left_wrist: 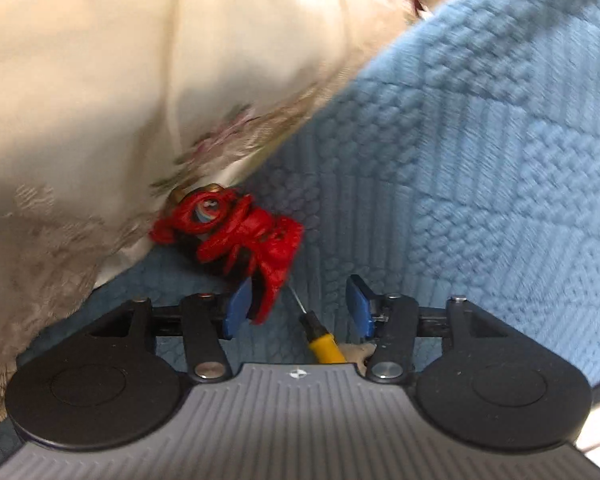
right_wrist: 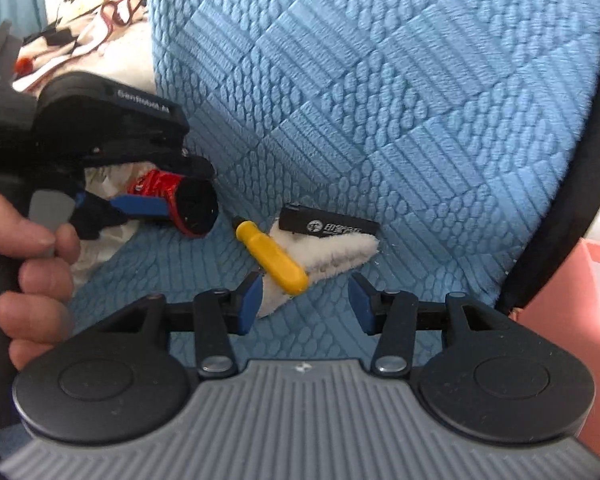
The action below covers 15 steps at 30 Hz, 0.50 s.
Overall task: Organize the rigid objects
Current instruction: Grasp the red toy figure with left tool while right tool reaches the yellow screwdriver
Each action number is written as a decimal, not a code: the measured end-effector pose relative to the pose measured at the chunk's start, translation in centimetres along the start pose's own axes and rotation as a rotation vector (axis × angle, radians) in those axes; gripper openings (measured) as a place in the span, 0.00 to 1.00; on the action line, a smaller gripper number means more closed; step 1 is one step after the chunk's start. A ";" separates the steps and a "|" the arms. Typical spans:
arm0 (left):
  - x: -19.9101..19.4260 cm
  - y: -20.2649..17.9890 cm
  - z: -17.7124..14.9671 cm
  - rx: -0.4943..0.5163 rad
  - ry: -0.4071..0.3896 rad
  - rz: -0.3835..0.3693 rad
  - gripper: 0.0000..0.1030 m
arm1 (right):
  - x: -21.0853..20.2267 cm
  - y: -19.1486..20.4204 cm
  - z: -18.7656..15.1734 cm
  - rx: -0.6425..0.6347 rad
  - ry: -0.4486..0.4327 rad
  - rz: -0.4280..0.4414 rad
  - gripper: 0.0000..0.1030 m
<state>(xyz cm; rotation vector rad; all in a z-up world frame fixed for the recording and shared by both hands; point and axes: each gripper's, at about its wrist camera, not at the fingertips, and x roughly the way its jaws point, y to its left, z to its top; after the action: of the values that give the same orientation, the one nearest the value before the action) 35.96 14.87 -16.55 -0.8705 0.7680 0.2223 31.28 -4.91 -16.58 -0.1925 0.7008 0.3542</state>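
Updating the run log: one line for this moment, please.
left gripper: open by red hair claw | right gripper: open over yellow screwdriver | black box: on blue cushion

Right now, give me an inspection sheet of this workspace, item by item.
Surface: blue textured cushion, partly covered by cream embroidered fabric.
Job's things: red openwork ornament against the fabric edge; yellow-handled screwdriver lying across a white fleece scrap; black labelled stick on the scrap's far edge.
Clutter: patterned cloth behind the cushion.
Grippers: left gripper open, one pad beside the ornament, grip not evident; right gripper open above the screwdriver handle, holding nothing.
Cables: nothing seen.
Surroundings: pink box at the right; a hand on the left gripper's handle.
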 end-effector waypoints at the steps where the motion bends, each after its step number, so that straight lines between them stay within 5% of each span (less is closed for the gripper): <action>1: 0.2 0.3 0.1 -0.019 0.009 -0.003 0.58 | 0.2 0.2 -0.1 -0.009 0.001 -0.005 0.49; 5: 0.5 0.9 0.4 -0.047 -0.001 -0.009 0.61 | 1.0 0.5 -0.3 -0.002 0.001 -0.003 0.47; 12: 1.9 2.0 1.2 -0.111 0.018 -0.002 0.63 | 2.1 1.1 -0.4 -0.027 0.009 0.006 0.27; 15: 2.9 2.7 1.4 -0.123 0.013 0.020 0.63 | 2.3 1.6 -0.5 -0.068 0.012 0.010 0.25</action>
<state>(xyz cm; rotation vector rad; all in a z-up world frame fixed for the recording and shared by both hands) 37.44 17.35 -19.62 -0.9818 0.7813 0.2841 31.99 -2.96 -18.57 -0.2562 0.7022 0.3869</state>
